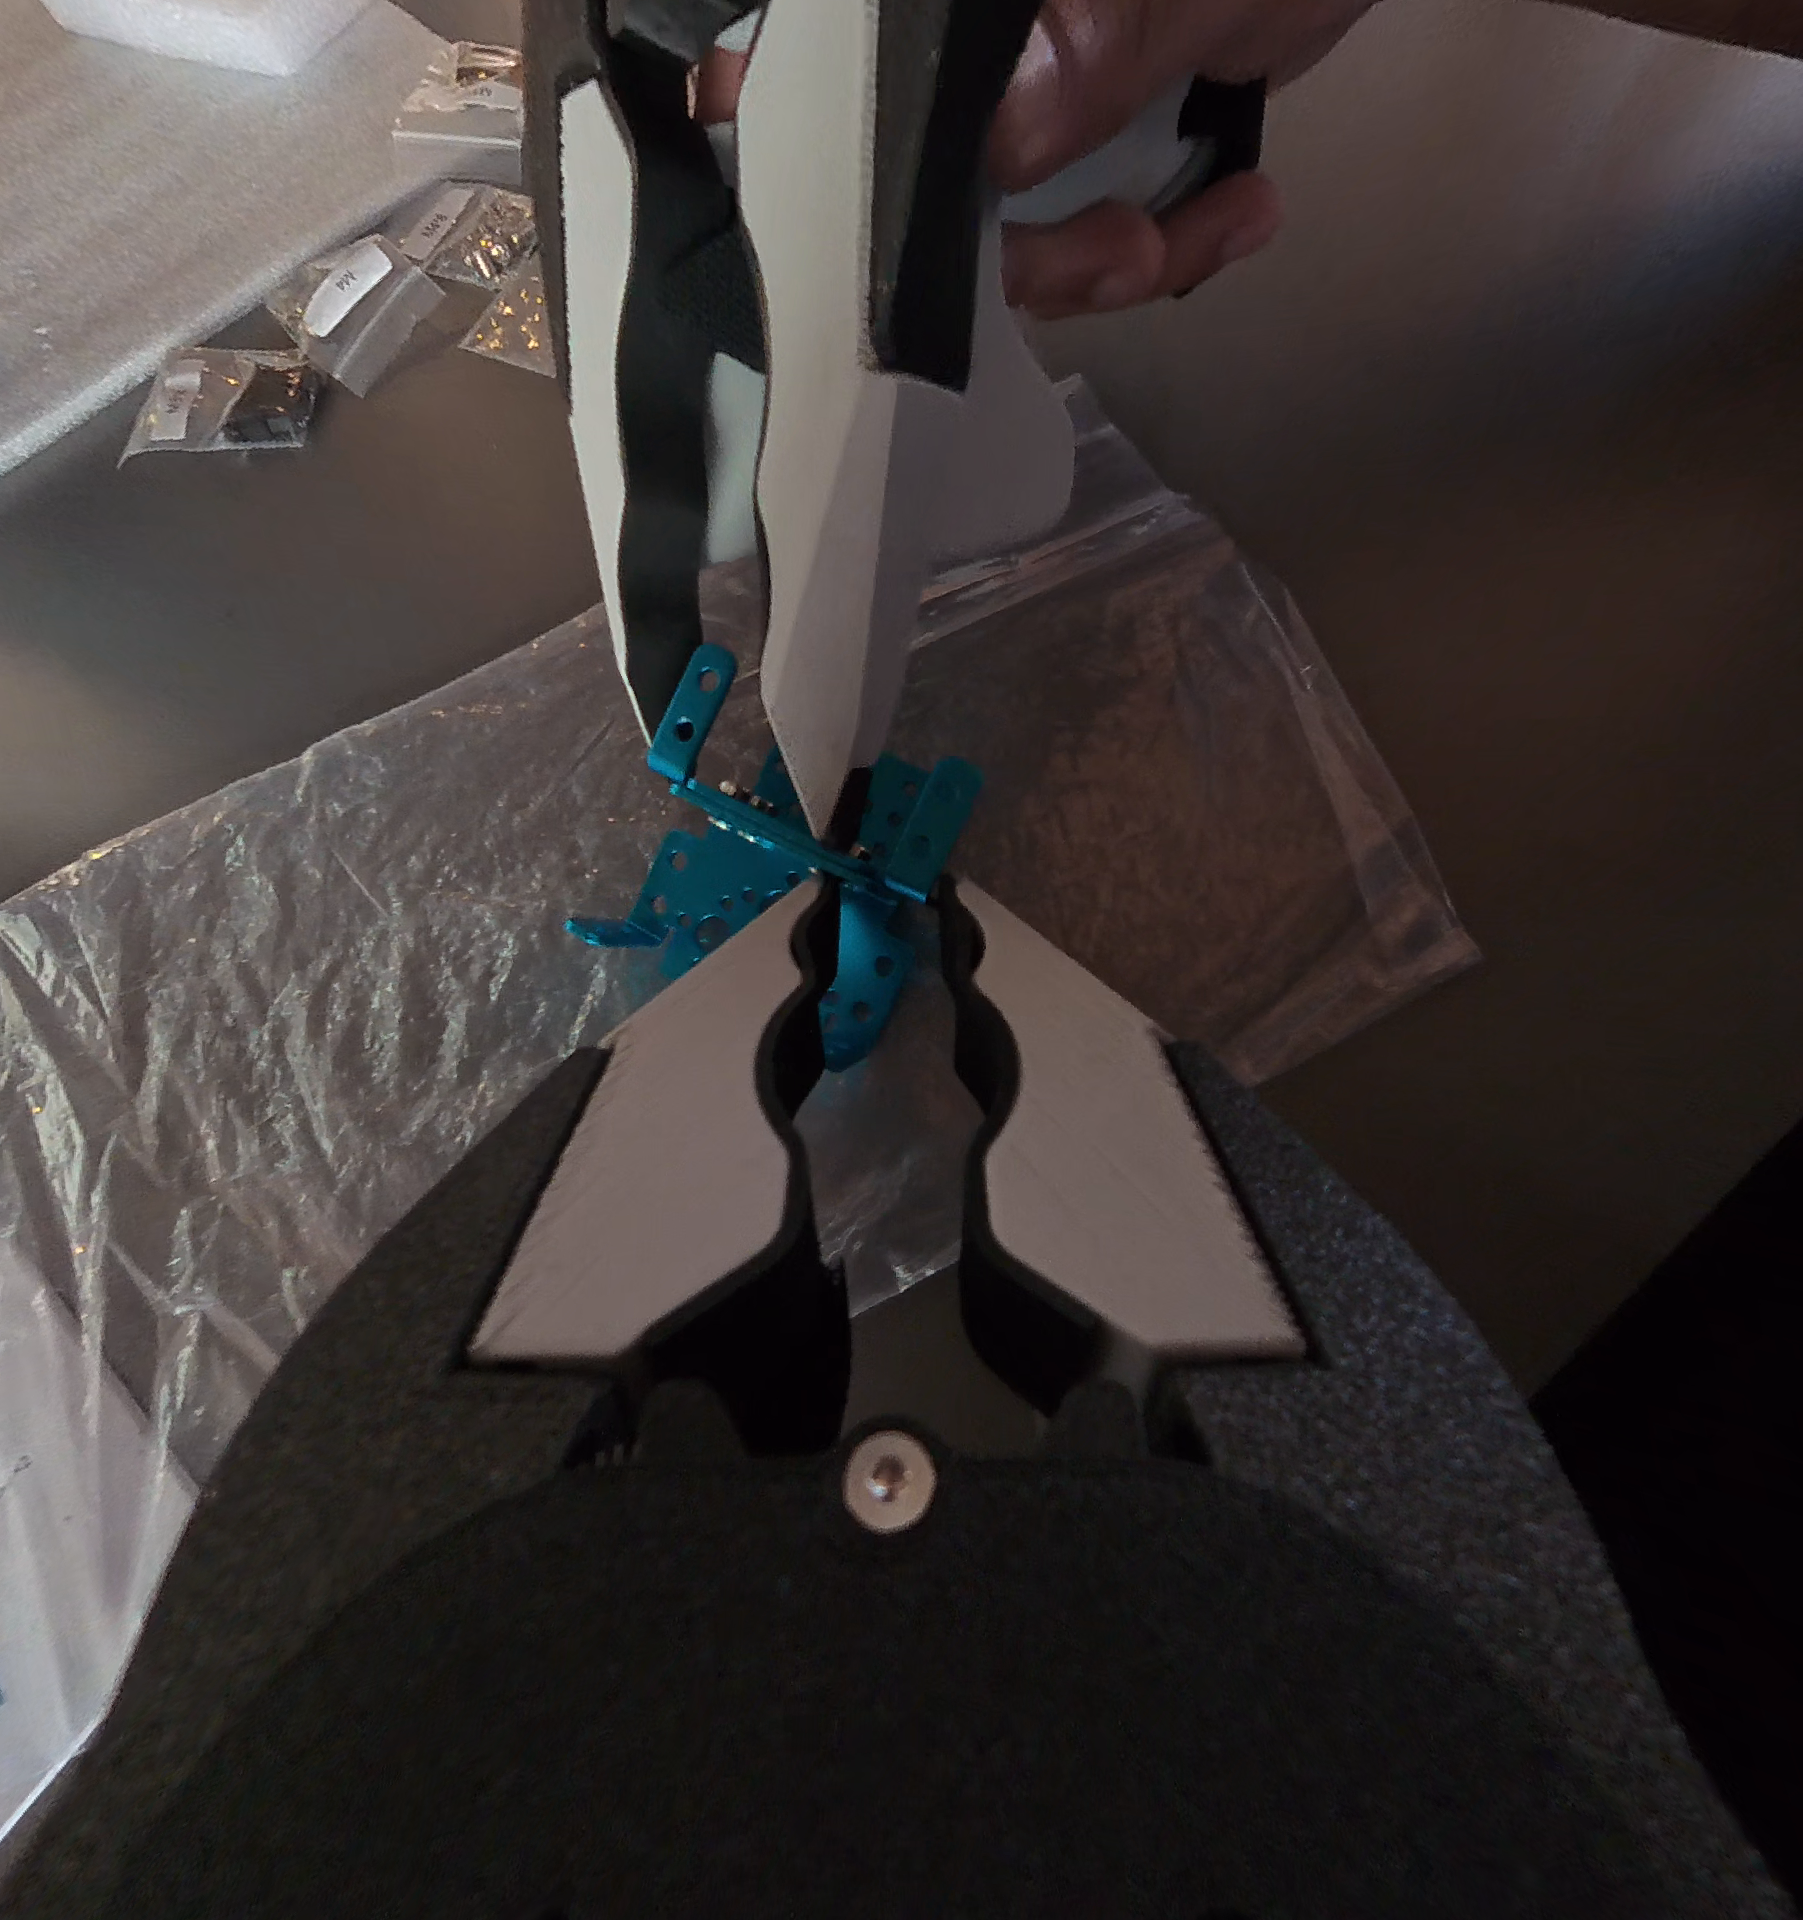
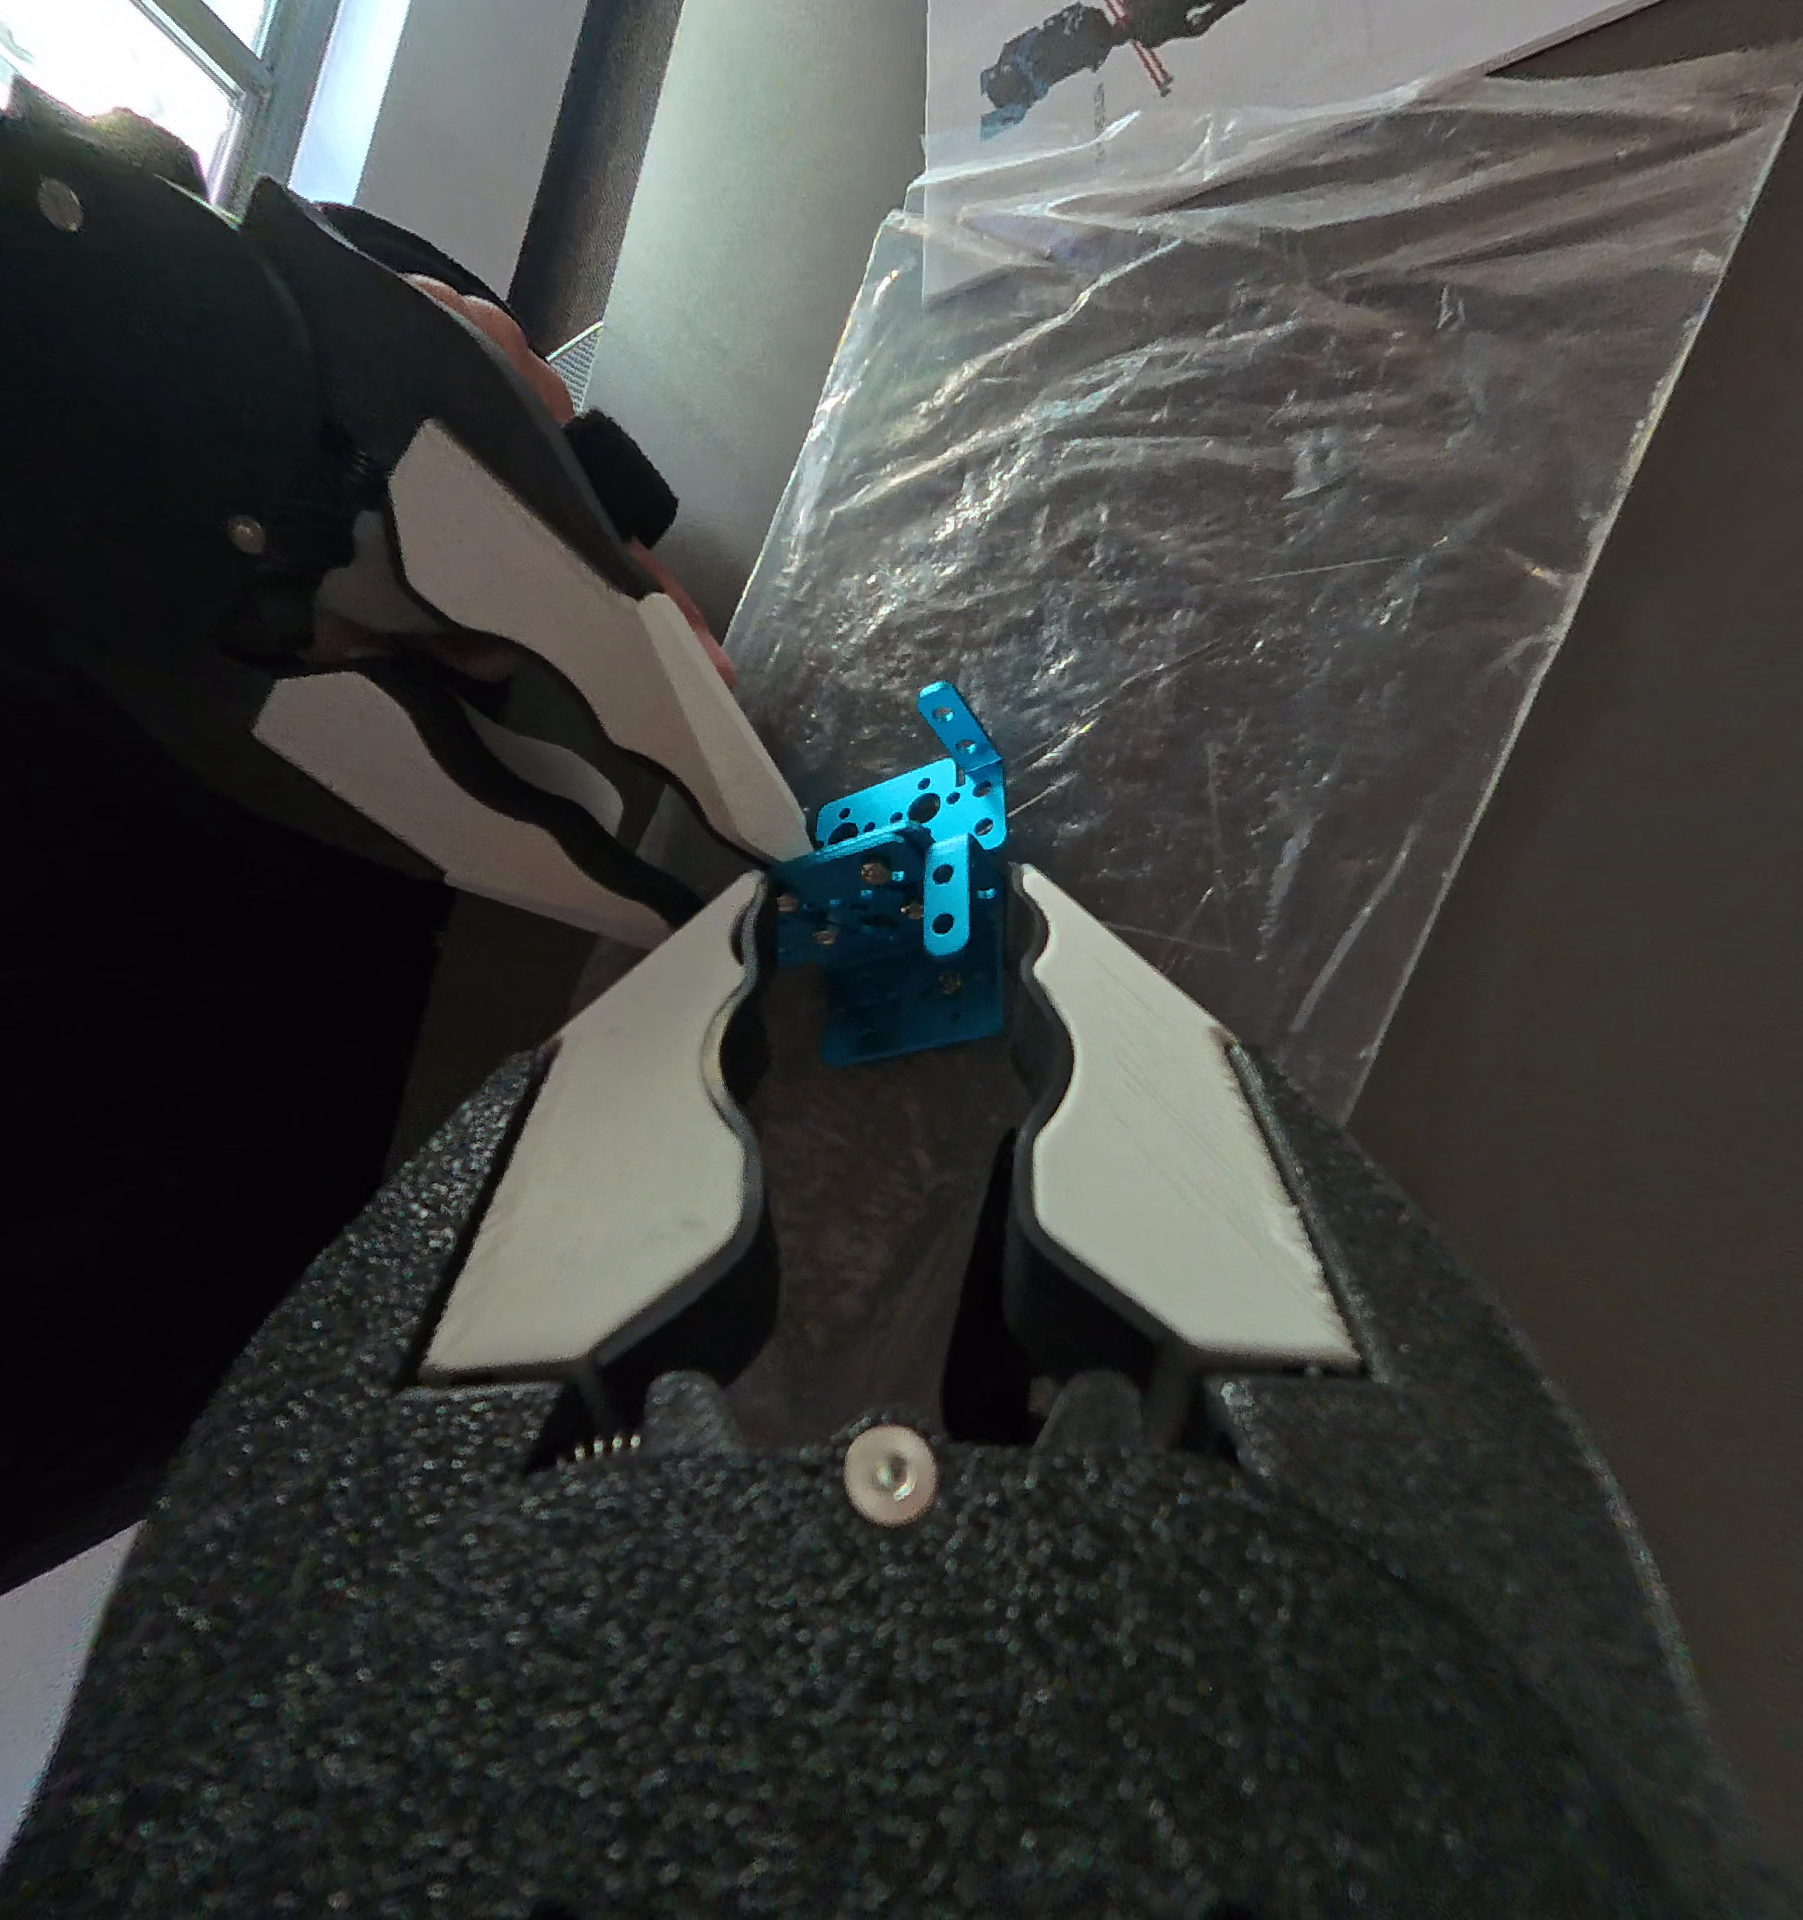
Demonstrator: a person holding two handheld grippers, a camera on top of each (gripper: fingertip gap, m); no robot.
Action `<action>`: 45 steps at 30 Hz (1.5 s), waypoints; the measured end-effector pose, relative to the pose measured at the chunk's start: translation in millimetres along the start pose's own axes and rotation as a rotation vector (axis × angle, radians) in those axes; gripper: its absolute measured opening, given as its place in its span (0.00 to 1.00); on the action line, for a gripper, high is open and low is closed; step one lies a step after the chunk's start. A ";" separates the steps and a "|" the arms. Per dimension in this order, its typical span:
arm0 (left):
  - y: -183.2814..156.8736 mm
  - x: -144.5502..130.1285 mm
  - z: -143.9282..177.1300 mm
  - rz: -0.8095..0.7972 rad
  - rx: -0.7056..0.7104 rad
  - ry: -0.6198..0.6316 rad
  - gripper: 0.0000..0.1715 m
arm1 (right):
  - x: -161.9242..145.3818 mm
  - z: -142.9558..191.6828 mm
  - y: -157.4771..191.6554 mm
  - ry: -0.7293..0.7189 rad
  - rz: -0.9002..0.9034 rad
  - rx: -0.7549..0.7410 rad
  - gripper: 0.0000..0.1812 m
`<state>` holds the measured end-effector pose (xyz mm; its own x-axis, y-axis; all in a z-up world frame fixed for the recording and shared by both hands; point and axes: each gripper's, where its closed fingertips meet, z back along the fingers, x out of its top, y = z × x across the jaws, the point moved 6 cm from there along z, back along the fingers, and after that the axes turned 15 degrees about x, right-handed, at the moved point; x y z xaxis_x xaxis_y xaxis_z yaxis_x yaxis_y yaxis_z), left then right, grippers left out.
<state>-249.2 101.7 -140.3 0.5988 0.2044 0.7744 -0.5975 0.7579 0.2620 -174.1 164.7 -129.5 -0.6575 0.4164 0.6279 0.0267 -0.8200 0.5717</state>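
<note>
Two grippers meet on one blue bracket above a plastic bag.

At far left, small packets (image 1: 242, 400) of hardware lie along a foam sheet (image 1: 97, 208), and a big clear plastic bag (image 1: 253, 987) is spread crumpled on the dark table (image 1: 1499, 520). Over the bag's middle, off the surface, is the blue bracket (image 1: 741, 894), several drilled plates already screwed together. The left gripper (image 1: 886, 888) grips its lower plate from below. The right gripper (image 2: 892, 881) comes from above, its fingers clamped on the bracket's sides. At upper right, a hand (image 1: 1115, 177) holds that gripper's handle.
</note>
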 end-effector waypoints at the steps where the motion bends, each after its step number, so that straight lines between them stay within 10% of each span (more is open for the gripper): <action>1: 0.0 -0.1 -0.2 -0.002 0.002 0.001 0.11 | 0.0 0.4 -0.3 0.000 -0.001 -0.001 0.24; 37: 0.1 -0.7 0.2 -0.002 0.008 0.001 0.11 | 0.3 2.6 -2.1 -0.040 -0.038 0.052 0.24; 41: 5.2 -0.3 -1.3 0.032 0.021 0.010 0.31 | 0.6 4.5 -2.5 -0.076 -0.077 0.119 0.16; 45: 5.8 1.0 -2.0 0.038 0.014 0.001 0.26 | 0.8 1.9 -2.0 -0.063 -0.049 0.091 0.12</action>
<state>-251.0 107.5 -139.2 0.5761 0.2339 0.7832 -0.6275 0.7406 0.2404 -173.2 167.4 -129.1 -0.6107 0.4819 0.6283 0.0657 -0.7600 0.6466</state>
